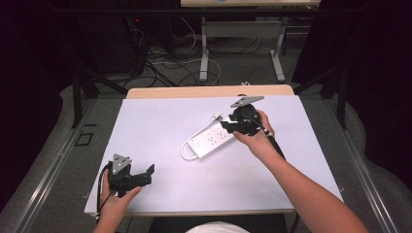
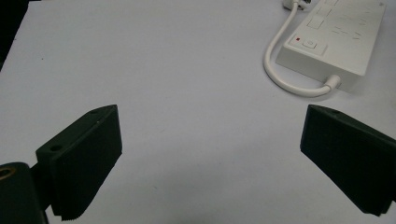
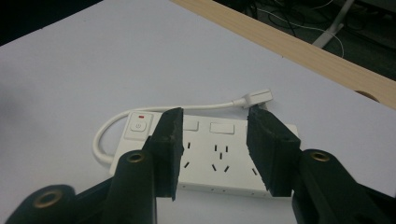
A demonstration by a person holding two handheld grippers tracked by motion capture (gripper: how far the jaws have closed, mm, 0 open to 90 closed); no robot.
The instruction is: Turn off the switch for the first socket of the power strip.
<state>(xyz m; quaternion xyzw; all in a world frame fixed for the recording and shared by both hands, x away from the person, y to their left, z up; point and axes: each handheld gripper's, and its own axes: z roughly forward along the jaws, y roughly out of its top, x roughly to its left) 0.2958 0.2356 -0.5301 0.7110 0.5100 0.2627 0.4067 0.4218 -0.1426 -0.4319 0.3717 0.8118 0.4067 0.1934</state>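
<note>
A white power strip (image 1: 210, 140) lies at an angle on the white table top (image 1: 160, 121), right of centre. Its cable (image 1: 184, 150) loops round from the near end, and the plug (image 1: 217, 116) rests beside the far end. My right gripper (image 1: 227, 127) hovers over the strip's far half. In the right gripper view its jaws (image 3: 215, 114) stand apart above the sockets of the strip (image 3: 219, 156), near the plug (image 3: 257, 97), holding nothing. My left gripper (image 1: 148, 175) rests near the front left edge, wide open (image 2: 212, 112) and empty, with the strip (image 2: 341, 42) well beyond it.
A bare wooden strip (image 1: 194, 91) runs along the table's far edge, also seen as wood (image 3: 299, 51) in the right gripper view. Beyond it are metal table legs (image 1: 204, 53) and loose cables (image 1: 165, 65) on the floor. Dark drapes flank both sides.
</note>
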